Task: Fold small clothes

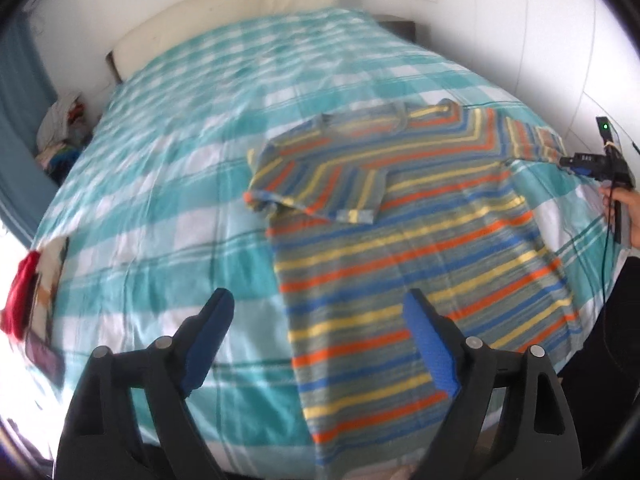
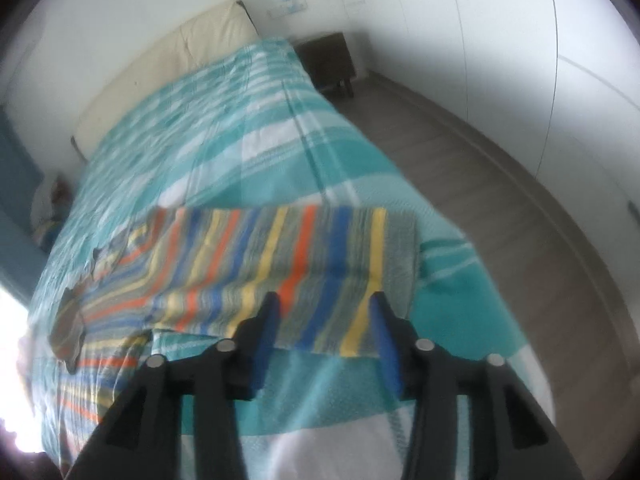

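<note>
Left gripper [image 1: 320, 320] wide open, empty, above striped shirt [image 1: 420, 264]; right gripper [image 2: 326, 312] half-open around sleeve [image 2: 320, 248] at 12 o'clock.

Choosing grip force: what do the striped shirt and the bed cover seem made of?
Striped shirt: soft knit, likely cotton jersey; matte, drapes limp, sleeve folds flat. Bed cover: thin woven fabric, probably cotton; matte plaid with fine wrinkles. Blur leaves the weave unclear.

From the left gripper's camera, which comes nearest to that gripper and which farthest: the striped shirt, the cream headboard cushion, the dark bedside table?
1. Striped shirt, lying just ahead of the left gripper, to the right.
2. Cream headboard cushion, across the bed.
3. Dark bedside table, back right; too close to the cushion to call.
</note>
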`<state>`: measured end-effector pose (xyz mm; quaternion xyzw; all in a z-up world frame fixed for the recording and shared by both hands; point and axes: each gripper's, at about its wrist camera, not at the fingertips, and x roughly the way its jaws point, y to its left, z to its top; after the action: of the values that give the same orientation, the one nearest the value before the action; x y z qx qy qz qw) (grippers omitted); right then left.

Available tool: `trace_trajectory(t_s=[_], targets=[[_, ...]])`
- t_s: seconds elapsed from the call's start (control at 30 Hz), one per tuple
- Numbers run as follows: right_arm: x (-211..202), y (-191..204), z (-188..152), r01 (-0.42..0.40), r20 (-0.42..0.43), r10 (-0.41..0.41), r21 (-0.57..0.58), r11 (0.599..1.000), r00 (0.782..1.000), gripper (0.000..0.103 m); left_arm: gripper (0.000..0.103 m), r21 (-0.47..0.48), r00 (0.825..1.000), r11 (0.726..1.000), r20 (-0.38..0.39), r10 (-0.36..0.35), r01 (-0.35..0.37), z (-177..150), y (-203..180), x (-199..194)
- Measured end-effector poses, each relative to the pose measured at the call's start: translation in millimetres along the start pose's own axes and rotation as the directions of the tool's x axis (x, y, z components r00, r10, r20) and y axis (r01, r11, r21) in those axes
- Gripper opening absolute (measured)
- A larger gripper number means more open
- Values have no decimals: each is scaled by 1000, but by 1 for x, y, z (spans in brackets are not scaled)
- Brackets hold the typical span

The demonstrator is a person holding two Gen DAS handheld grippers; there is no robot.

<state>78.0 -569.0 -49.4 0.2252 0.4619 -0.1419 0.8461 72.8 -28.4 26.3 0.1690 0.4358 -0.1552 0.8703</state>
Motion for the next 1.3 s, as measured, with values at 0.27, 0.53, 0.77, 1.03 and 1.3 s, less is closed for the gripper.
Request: trace_trajectory(t_s=[0.27,0.53,0.77,1.03,1.3], targets=[[-60,31,-44,40,135,-32,-55,998,990,48,94,249,987,956,-76,-142,157,65,-48,93],[-101,76,-121,-16,229,59,-185,983,972,54,53,206,961,957,-228,-155,203,61,-46,210],[-114,88,-132,-4,344,73,-196,981,936,54,3,-144,971,966,-71,-227,216,72,38,158],[-112,83,-133,-7,341,68,-177,984,937,54,2,-774,997,628,-61,45,-75,-24,262,127],[-96,99,-137,26,302,49,-239,971,952,54,2,-817,990,560,-139,33,-134,-84,261,164]])
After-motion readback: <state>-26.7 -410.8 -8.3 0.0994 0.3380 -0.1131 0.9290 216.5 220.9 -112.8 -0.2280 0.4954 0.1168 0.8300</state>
